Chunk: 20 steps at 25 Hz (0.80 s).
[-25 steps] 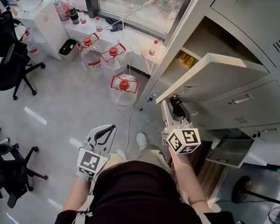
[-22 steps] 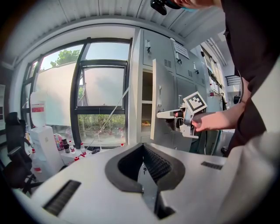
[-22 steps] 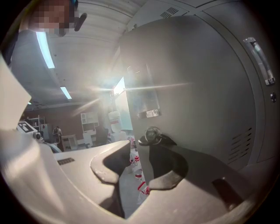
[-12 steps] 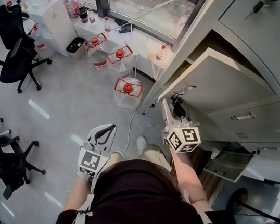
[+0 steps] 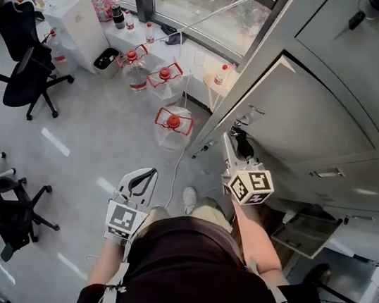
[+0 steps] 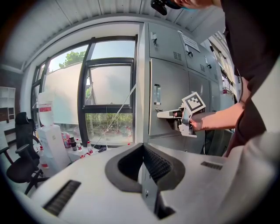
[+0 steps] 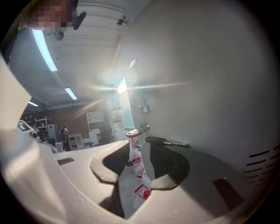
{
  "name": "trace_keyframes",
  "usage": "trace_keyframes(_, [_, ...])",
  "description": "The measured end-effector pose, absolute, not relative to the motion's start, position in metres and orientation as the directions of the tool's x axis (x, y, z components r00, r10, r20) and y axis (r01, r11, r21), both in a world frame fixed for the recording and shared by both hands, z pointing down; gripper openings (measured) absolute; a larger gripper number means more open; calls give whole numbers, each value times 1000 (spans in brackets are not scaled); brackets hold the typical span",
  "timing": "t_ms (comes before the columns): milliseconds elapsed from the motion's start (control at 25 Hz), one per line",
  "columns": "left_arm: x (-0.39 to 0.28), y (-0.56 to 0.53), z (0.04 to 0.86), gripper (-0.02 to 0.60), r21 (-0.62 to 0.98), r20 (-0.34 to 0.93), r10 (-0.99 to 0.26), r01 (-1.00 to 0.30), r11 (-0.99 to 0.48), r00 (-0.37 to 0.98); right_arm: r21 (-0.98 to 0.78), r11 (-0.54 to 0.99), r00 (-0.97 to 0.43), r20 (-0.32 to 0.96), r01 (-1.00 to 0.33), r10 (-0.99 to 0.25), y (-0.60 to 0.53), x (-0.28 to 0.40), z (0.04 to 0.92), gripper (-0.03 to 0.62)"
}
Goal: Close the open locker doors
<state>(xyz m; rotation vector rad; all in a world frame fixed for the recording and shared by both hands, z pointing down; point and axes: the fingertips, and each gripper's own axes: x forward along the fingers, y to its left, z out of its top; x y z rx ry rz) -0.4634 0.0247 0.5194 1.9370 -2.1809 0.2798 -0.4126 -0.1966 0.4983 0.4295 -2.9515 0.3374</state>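
The right tongs (image 5: 230,144) are at the free edge of the locker door (image 5: 301,122). The door's face lies just beside one jaw, not between them, and the jaws are opening. The door is almost flush with the lockers. The left tongs (image 5: 140,179) hang low, well apart from it, with jaws together and empty.

Your right gripper (image 5: 233,138) has swung the locker door (image 5: 301,122) from wide open to almost flush with the locker front. The door now lies close along the right of the jaws. The jaws are opening, with nothing between them.
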Motion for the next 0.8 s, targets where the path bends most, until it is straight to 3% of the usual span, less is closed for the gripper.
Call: trace_keyframes(800, [-466, 11, 516, 9, 5, 273, -958, -996, 91, -86, -186, 936, -946, 185, -299, -266, -201, -417, 495, 155])
